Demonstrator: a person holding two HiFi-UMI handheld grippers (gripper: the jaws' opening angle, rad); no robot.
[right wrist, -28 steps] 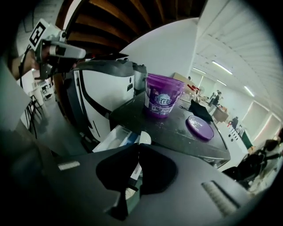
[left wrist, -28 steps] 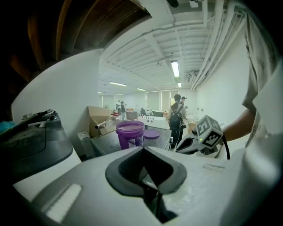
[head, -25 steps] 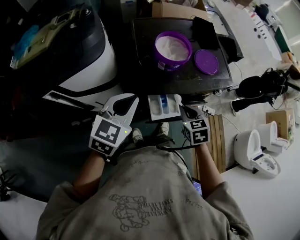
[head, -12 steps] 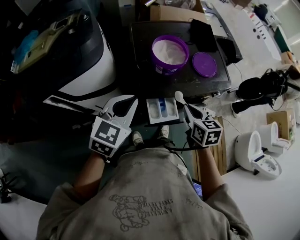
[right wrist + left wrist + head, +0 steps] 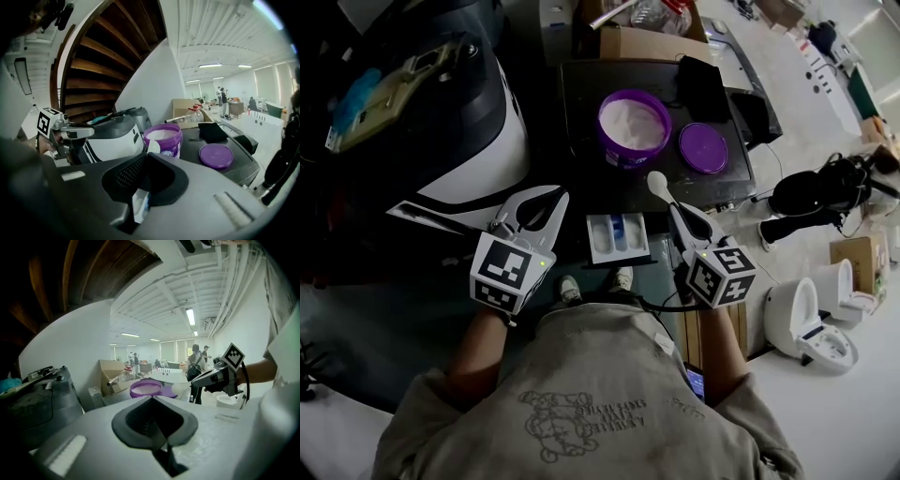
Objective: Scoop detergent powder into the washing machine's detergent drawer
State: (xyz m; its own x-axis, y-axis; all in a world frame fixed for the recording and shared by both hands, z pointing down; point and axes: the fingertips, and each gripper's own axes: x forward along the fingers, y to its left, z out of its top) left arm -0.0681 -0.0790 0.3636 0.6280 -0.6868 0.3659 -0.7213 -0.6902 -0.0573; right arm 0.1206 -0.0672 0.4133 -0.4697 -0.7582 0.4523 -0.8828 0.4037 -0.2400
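Right gripper point(image 5: 677, 214): jaws clamped on the handle of the white scoop point(image 5: 657, 184). The bowl stuck out past the jaw tips toward 11 o'clock from the marker cube. Could not tell whether the bowl carried powder.

Right gripper view: the scoop point(image 5: 153, 146) bowl stood just past the right gripper point(image 5: 147, 159), in line with the purple tub point(image 5: 164, 139).

Head view: the detergent drawer point(image 5: 617, 237) was pulled open at 9 o'clock of the right gripper, just beside it and not touching. The scoop bowl sat at 1 o'clock of the drawer, off its compartments. The purple tub point(image 5: 634, 127) of white powder stood at 12 o'clock of the drawer on the dark machine top point(image 5: 581, 94), with its lid point(image 5: 704, 147) lying flat at the tub's 3 o'clock.

Left gripper point(image 5: 539, 197): jaws together, nothing between them. It was at 9 o'clock of the drawer, apart from it. Its own view confirmed the left gripper point(image 5: 152, 399) empty.
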